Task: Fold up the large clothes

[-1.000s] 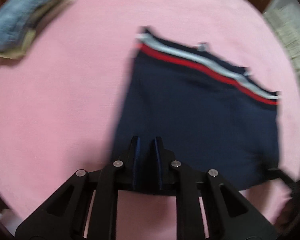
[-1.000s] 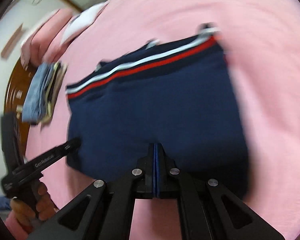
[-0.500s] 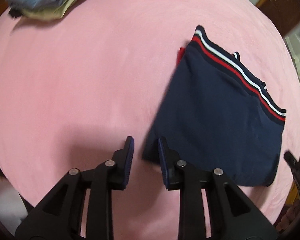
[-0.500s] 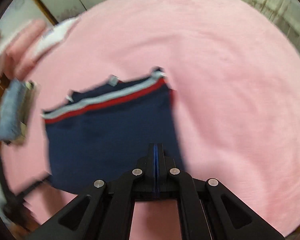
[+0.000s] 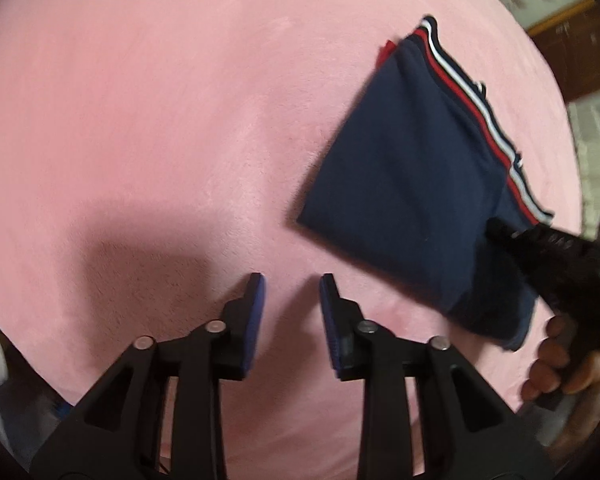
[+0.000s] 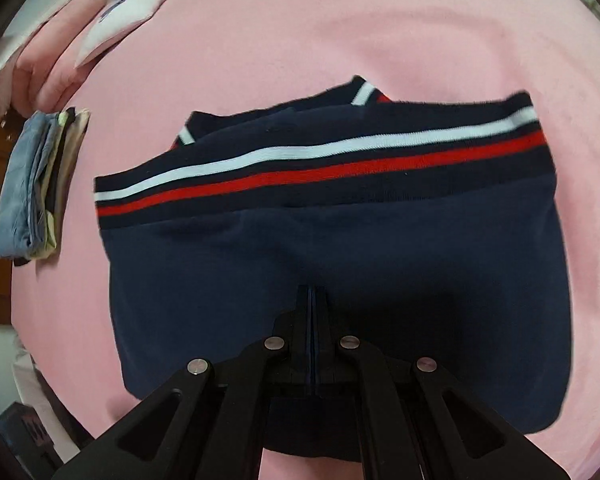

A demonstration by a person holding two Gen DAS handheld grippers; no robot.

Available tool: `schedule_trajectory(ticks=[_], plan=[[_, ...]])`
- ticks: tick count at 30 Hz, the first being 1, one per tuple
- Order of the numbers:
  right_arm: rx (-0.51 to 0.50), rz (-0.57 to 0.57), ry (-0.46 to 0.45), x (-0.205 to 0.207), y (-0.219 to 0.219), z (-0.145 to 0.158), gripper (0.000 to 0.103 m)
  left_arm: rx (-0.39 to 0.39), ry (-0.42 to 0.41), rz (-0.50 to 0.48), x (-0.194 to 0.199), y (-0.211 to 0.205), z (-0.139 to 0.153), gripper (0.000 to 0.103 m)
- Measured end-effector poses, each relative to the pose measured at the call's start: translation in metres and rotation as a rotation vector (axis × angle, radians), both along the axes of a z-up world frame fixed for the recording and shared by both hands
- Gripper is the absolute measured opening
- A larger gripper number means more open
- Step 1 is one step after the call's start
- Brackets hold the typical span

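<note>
- While the left tongs [image 5: 288, 282] hang over bare pink fleece bed cover [image 5: 148, 112], their blue-padded jaws stand apart with nothing between them; they have just been opening.
- Off to their right lies the folded navy knit garment with a red and white striped hem [image 5: 416, 184], flat on the bed cover and well clear of the left tongs.
- At the garment's near right corner the black right tongs [image 5: 500, 232] come in from the right edge of the left view, a person's hand [image 5: 556, 364] around the handle.
- From the right wrist view, the right tongs [image 6: 313, 292] are fully closed, pads pressed together, right over the plain navy near part of the garment [image 6: 340, 248]; whether cloth is pinched between them I cannot tell.
- Its striped hem lies along the far side.
- A small pile of folded clothes, light blue denim on top [image 6: 28, 188], sits at the bed's left edge, apart from the garment.
- Pink and white folded bedding [image 6: 84, 28] lies at the far left corner.
</note>
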State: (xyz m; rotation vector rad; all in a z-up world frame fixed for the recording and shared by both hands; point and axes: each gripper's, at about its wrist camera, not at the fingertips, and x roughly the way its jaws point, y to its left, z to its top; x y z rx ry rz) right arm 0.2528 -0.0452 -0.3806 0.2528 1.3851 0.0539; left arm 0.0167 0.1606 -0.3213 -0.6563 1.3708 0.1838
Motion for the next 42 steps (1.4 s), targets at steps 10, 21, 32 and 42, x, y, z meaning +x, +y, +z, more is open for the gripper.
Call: schedule_trajectory(ticks=[10,21,32,42], plan=[[-0.068,0.045,0.034,0.01,0.013,-0.011,0.0,-0.26,-0.097,0.09,-0.002,0.016,-0.015,0.066],[-0.075,0.029,0.037,0.016,0.02,-0.021,0.0,-0.259,-0.219,0.186,0.051,0.022,-0.02,0.066],[-0.148,-0.011,0.005,0.004,0.043,-0.018,0.0,-0.328,-0.233,0.079,0.076,0.04,-0.015,0.033],[-0.167,-0.043,-0.003,-0.002,0.051,-0.015,0.0,-0.411,-0.402,-0.012,0.068,0.054,0.024,0.011]])
